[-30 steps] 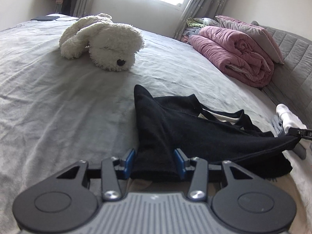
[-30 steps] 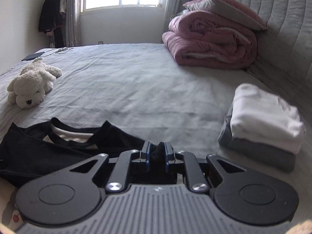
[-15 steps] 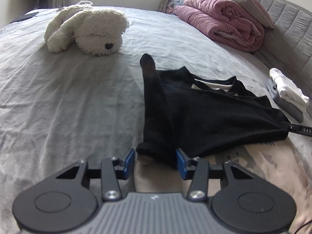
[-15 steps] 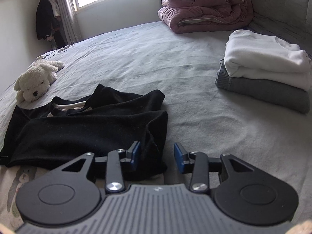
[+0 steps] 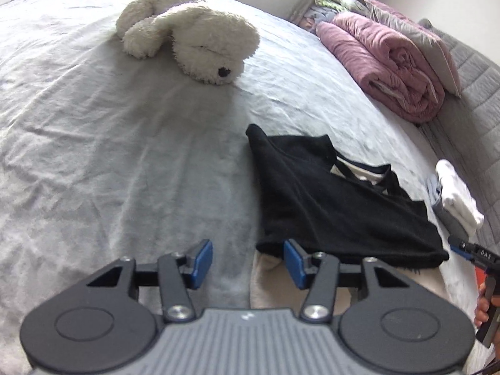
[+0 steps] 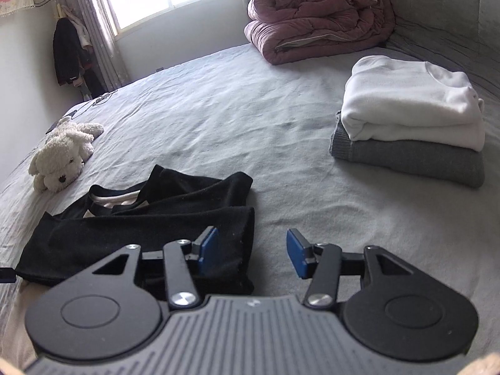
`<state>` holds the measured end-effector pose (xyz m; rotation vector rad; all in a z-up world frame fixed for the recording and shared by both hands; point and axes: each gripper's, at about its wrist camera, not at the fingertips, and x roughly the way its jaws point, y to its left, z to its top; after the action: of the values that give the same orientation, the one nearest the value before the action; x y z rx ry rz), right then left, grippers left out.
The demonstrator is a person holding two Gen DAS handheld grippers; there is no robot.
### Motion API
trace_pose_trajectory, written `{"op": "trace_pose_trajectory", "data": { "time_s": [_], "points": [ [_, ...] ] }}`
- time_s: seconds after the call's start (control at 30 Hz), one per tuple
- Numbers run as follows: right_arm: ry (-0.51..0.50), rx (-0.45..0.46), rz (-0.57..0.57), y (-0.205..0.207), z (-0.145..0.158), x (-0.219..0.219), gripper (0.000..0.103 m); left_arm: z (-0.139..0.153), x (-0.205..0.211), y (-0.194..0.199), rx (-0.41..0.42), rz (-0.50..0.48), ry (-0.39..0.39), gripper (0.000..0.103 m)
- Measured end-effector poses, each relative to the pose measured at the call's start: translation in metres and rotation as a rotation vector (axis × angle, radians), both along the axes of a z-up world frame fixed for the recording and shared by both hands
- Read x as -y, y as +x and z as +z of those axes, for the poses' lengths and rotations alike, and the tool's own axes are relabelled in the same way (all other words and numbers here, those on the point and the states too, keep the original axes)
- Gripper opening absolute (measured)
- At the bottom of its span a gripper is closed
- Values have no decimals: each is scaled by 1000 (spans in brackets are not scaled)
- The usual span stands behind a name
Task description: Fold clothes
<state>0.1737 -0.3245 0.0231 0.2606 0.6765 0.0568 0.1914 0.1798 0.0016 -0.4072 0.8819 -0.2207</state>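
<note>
Since a second ago both grips have been released: the black garment (image 5: 337, 206) was clamped at each end then, and now lies folded in a loose band on the grey bed sheet (image 5: 109, 156). The left gripper (image 5: 248, 262) is spread wide with nothing held; its right pad just touches the garment's near-left corner, and the rest of the cloth lies ahead and to the right. The right gripper (image 6: 253, 251) is likewise wide open and empty; its left pad overlaps the garment's right end (image 6: 218, 218), and the right pad sits over bare sheet. Open sheet is seen ahead and left of the left gripper, up to the white plush dog (image 5: 190, 34). Ahead of the right gripper the sheet is clear up to the rolled pink duvet (image 6: 322, 12). A folded stack, white sweater (image 6: 412, 106) on grey knit (image 6: 406, 159), is seen ahead-right, well apart from the garment.
</note>
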Motion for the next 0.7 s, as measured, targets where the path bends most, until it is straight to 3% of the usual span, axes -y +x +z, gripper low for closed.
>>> {"op": "trace_pose_trajectory", "data": {
  "time_s": [0.1, 0.17, 0.23, 0.3, 0.37, 0.57, 0.7],
  "points": [
    [12, 8, -1, 15, -4, -2, 52, -4, 1, 5, 20, 31, -53, 52],
    [-7, 0, 6, 25, -11, -7, 52, -9, 7, 8, 18, 25, -48, 51],
    [-26, -7, 14, 34, -18, -13, 45, -12, 14, 8, 29, 22, -26, 51],
    [-44, -14, 21, 44, -26, -18, 18, -14, 16, 7, 46, 43, -16, 40],
    [-92, 15, 12, 43, -29, -25, 13, -16, 18, 6, 56, 73, -24, 10],
    [-192, 211, -16, 24, -20, -38, 11, -13, 23, -6, 107, 113, 36, 6],
    [-192, 146, -23, 44, -28, -34, 13, -17, 27, -7, 102, 100, 84, 7]
  ]
}}
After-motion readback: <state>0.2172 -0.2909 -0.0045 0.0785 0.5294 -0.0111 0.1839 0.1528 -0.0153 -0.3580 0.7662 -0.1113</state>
